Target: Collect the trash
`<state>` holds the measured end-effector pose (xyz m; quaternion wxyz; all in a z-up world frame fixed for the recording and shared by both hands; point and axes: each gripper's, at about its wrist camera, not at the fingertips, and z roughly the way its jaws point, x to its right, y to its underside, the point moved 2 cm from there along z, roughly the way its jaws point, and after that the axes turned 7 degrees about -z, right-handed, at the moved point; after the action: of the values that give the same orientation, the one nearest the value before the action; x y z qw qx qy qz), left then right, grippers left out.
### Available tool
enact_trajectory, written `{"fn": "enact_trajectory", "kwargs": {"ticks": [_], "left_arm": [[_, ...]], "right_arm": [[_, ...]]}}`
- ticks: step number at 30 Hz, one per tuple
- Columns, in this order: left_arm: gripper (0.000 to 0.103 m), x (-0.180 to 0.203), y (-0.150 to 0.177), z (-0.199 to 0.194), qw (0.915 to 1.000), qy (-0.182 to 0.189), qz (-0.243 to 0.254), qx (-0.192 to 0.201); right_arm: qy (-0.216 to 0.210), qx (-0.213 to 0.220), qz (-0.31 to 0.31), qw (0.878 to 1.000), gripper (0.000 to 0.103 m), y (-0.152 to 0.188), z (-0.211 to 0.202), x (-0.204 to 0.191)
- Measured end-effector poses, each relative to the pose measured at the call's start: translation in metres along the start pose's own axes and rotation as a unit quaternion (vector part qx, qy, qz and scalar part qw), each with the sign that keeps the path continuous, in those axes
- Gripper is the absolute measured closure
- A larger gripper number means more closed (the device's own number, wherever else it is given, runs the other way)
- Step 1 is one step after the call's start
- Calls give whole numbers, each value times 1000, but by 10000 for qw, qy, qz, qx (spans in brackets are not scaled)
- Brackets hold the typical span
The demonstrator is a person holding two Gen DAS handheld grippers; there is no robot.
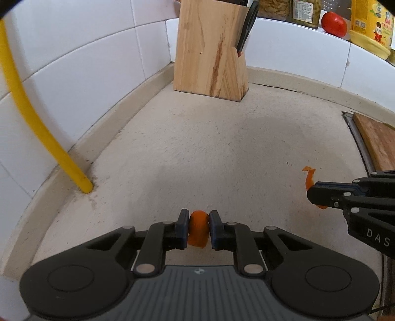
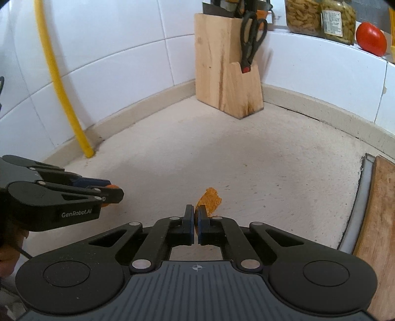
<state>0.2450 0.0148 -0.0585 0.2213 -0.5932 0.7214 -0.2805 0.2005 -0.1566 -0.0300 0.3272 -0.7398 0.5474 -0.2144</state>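
My left gripper (image 1: pixel 199 215) is shut on a curled piece of orange peel (image 1: pixel 198 228) just above the beige countertop (image 1: pixel 197 148). In the right wrist view the same gripper (image 2: pixel 121 193) comes in from the left with orange showing between its fingers. My right gripper (image 2: pixel 195 210) is shut on a thin, flat strip of orange peel (image 2: pixel 209 198) that sticks out past its fingertips. In the left wrist view the right gripper (image 1: pixel 311 193) enters from the right edge with that strip of peel (image 1: pixel 309 176) curling up beyond it.
A wooden knife block (image 1: pixel 209 49) with black scissors (image 2: pixel 251 39) stands in the tiled corner. A yellow hose (image 1: pixel 37 118) runs down the left wall. A wooden cutting board (image 2: pixel 377 222) lies at the right. Jars (image 2: pixel 321 17) and a tomato (image 2: pixel 370 38) sit on the back ledge.
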Motion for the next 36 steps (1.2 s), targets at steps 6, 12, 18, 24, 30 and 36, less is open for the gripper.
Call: {"fn": "enact_trajectory", "kwargs": {"ticks": [6, 12, 18, 24, 30, 36], "left_arm": [[90, -9, 12, -11, 10000, -17, -93, -21], [90, -20, 22, -22, 9997, -75, -230, -11], [90, -31, 28, -34, 9989, -198, -424, 67], [90, -53, 40, -42, 9956, -458, -811, 47], [90, -73, 52, -45, 9901, -719, -1204, -6], [90, -81, 65, -61, 9891, -777, -1252, 61]], "right_arm": [[-22, 19, -51, 10000, 99, 10, -5, -19], [-110, -2, -184, 9998, 99, 19, -6, -37], [-300, 9, -398, 9988, 99, 17, -8, -54], [-674, 5, -707, 9952, 99, 9, -1, -71], [-1069, -96, -1035, 9888, 99, 6, 14, -88], [-1122, -43, -1137, 9872, 99, 10, 11, -101]]}}
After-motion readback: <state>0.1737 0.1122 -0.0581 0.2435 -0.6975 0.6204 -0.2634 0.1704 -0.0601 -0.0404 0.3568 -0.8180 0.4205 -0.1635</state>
